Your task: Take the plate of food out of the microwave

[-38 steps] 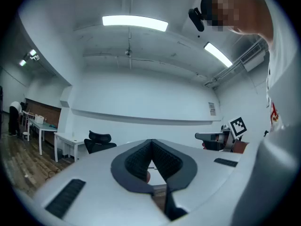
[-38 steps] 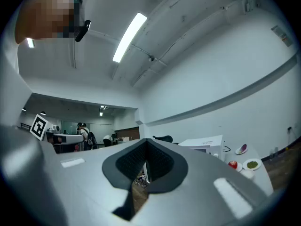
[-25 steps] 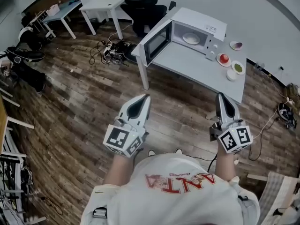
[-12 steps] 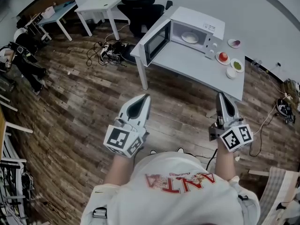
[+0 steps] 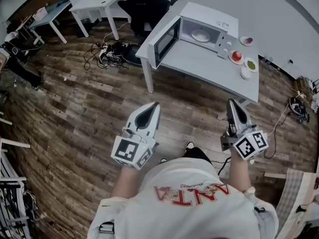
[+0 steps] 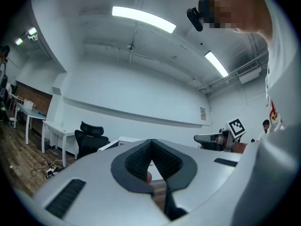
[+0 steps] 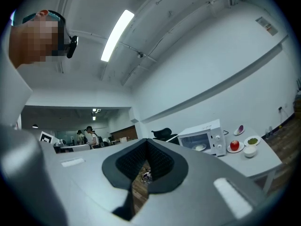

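My left claw and right claw are both closed tight and empty, well short of the desk. The plate of food sits inside the open microwave. If I arrive with the claws closed, I risk shoving the plate deeper. The right gripper view shows the plate; the left gripper view doesn't.
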A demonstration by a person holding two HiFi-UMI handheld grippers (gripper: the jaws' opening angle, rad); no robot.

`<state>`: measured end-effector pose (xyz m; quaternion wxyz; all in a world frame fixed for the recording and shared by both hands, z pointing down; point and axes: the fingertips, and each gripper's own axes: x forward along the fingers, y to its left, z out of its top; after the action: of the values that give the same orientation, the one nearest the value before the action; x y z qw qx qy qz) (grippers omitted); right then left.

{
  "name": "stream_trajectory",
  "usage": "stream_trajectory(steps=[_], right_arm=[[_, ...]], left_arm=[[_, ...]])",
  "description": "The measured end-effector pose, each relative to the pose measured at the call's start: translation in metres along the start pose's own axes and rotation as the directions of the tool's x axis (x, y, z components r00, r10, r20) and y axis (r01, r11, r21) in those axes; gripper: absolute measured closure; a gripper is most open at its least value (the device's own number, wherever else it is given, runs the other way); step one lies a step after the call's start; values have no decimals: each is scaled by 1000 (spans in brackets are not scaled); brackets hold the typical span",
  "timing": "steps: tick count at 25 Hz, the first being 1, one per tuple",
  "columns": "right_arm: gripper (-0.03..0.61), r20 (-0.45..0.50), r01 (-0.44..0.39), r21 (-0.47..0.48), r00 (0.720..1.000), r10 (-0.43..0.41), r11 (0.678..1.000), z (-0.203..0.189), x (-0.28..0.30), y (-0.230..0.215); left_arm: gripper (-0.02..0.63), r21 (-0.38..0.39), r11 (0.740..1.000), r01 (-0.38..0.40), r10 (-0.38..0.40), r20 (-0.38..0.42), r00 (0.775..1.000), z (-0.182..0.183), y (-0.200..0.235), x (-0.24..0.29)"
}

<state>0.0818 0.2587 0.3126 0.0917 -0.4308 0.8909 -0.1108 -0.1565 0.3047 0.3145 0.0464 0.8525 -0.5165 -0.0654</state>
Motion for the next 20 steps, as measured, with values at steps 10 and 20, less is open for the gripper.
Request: stream_trajectory(steps=[10, 20], right_arm=[[577, -41, -27, 3, 999, 27, 1000, -14, 79, -43], [577, -51, -23, 34, 998, 25, 999, 10, 139, -154]], left_arm=[[609, -11, 999, -36, 36, -35, 999, -10, 45, 59], [609, 8, 999, -42, 43, -57, 997, -10, 52, 184]])
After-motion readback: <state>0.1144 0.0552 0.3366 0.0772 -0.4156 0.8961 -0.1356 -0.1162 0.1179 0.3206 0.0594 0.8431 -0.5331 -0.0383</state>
